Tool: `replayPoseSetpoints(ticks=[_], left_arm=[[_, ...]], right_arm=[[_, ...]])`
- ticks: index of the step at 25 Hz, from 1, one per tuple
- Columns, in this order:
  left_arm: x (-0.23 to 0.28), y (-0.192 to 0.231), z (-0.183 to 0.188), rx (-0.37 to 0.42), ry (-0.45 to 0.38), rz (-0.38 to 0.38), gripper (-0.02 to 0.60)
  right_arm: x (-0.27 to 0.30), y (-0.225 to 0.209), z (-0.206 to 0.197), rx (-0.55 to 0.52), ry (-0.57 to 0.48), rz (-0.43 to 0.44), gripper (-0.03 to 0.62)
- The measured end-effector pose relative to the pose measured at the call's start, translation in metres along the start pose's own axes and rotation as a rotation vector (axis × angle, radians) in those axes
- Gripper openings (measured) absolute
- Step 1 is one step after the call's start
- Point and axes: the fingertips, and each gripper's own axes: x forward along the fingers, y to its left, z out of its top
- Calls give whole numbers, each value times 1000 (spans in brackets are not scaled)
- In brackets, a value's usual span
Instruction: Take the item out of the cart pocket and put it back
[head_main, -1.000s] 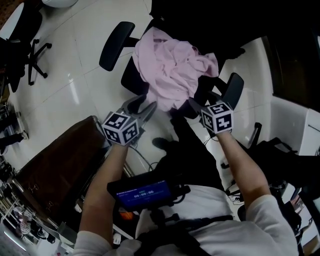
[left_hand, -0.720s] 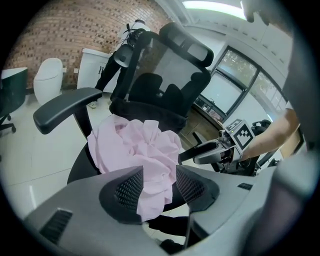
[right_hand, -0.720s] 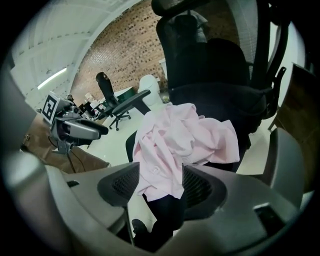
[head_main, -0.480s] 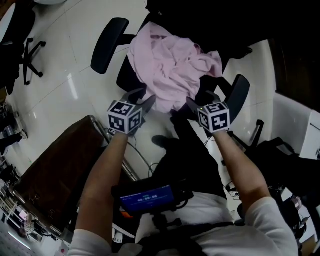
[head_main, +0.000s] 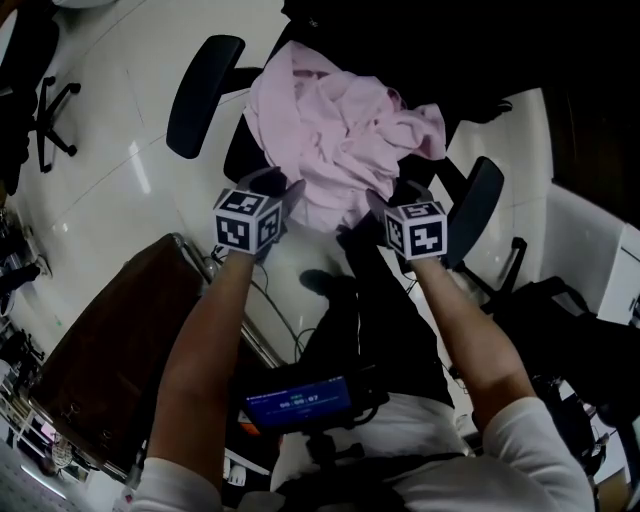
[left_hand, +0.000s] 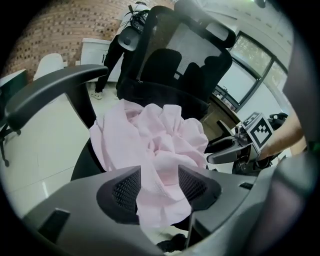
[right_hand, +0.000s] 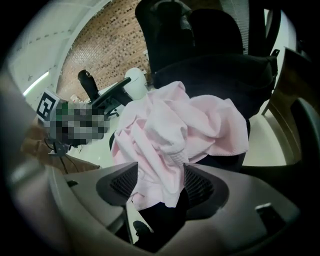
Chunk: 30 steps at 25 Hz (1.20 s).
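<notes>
- Now we see left gripper and right gripper nearer the office chair than a second ago.
- Both jaw pairs, just widened, stand open astride the near edge of the pink cloth, unclamped.
- The pink cloth lies heaped on the chair seat; we judge a grasp comes next.

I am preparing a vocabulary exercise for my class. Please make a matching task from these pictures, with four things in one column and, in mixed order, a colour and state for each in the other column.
Things:
1. cloth
2. armrest
3. floor
4. screen

Descriptions:
A. blue and lit
B. white and shiny
C. pink and crumpled
D. dark and padded

Pairs: 1-C, 2-D, 3-B, 4-A
</notes>
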Motion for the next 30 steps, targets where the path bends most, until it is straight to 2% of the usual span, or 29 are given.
replayPoseSetpoints(ticks=[3,10,15,20,26,30], left_arm=[[9,8,0,0,13,8,241],[27,19,2,0,28,23,241],[35,24,6,-1,33,31,241],[48,33,5,-55,58,53,239],[64,44,-6,-79,138,121,238],[64,45,-12,-45,194,141,166]], right_arm=[[7,-7,-2,9,19,-37,298],[19,-15,-9,53,50,-61,354],[25,-13,-17,81,81,-38,354],[29,-13,-23,90,107,-24,354],[35,-10,-29,66,140,-4,298],[37,-9,-30,59,143,4,247]])
